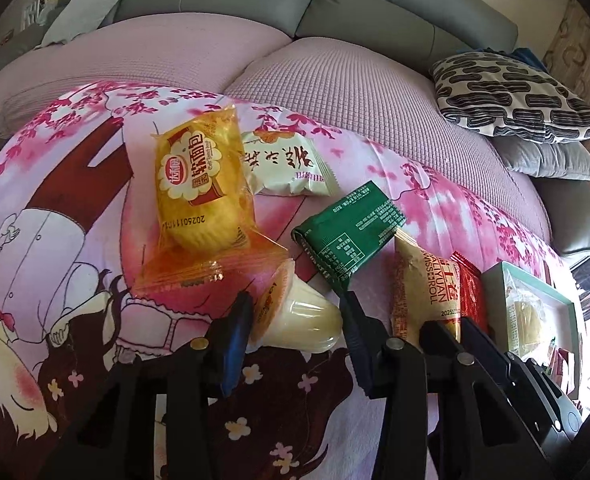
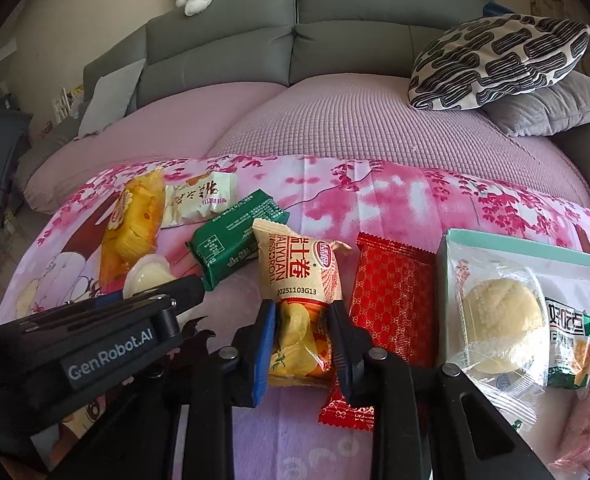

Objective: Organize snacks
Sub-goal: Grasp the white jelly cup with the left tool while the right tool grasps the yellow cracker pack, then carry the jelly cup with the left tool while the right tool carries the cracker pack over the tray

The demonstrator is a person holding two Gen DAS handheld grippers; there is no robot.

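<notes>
While the left tool (image 1: 297,320) grips the jelly cup (image 1: 295,316), the right tool (image 2: 301,344) clamps the Swiss roll packet (image 2: 299,292).

- The left tongs (image 1: 295,312) are black plastic throughout — two angular fingers, each lined on its inner face with a ribbed blue pad (image 1: 237,344).
- A round silver pin (image 1: 199,345) sits at each finger's pivot; a further one shows on the linkage behind.
- The right tongs (image 2: 301,320) are the same build: black fingers, blue pad (image 2: 265,344) on one side, a darker ribbed pad on the other, silver pins at the joints.
- From the right wrist camera the left unit's black housing (image 2: 95,344) is seen side-on — a grey label on it reads "GenRobot.AI" in pale letters.
</notes>
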